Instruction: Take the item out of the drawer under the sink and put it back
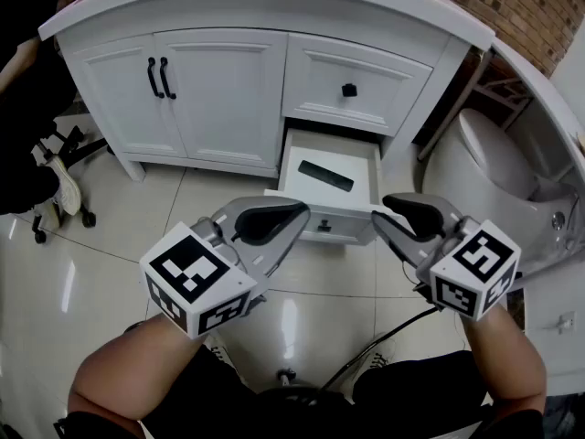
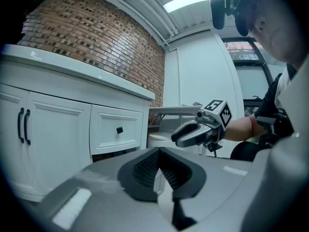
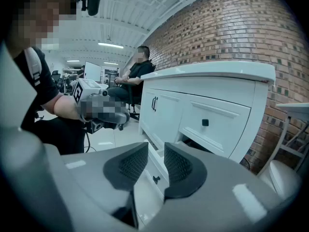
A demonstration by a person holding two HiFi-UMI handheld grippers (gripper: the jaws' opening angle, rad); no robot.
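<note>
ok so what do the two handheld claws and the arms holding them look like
The left claw and right claw both have grey moulded bodies with black textured pads. Each one carries a white cube with black square markers at the back. A black cable trails from the right one. The forearms are bare, and a black short sleeve covers the upper arm.

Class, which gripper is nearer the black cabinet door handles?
Left. The left gripper hangs below and right of the handles; the right gripper sits farther right, past the open drawer.
</note>
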